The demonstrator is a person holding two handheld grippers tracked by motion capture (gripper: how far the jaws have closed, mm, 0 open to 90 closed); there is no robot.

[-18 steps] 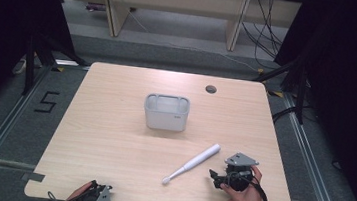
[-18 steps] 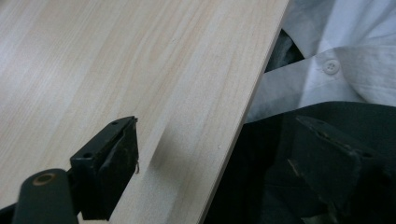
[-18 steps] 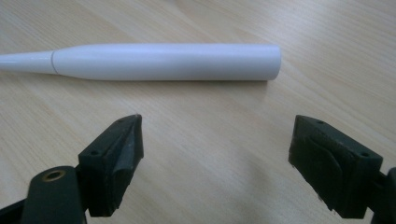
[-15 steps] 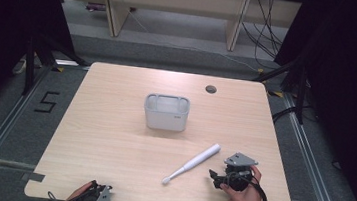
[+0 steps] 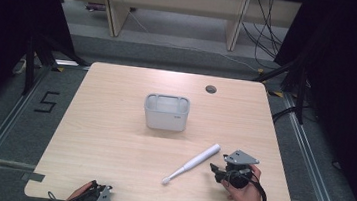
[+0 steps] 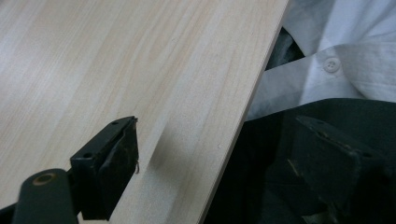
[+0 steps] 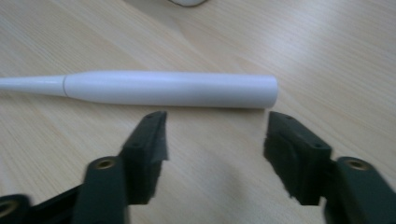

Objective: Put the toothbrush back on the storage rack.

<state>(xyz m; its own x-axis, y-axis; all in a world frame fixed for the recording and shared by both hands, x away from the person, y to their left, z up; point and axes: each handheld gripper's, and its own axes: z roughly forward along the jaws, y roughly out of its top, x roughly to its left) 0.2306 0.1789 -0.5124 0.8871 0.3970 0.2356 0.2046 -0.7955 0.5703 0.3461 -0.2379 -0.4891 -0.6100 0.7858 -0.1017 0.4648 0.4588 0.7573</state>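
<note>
the toothbrush [image 5: 193,163] lay flat on the worktop [image 5: 112,139], toward the near right corner, slanting with its bristle end toward the near edge and its thick handle end pointing to the far right. the right gripper [image 5: 219,171] sat just beside the handle end, close to the right edge, held low over the wood by a hand [image 5: 245,197]. in the right gripper view its fingers [image 7: 149,140] stood apart with bare wood between them, and the toothbrush [image 7: 168,87] lay crosswise just beyond their tips, not touched. a grey bin [image 5: 166,112] stood near the middle of the worktop, well apart from the brush. the left gripper [image 5: 98,198] hung at the near edge toward the left corner; in its own view the fingers [image 6: 116,163] were wide apart, one over the worktop [image 6: 116,70] and the other past its edge.
</note>
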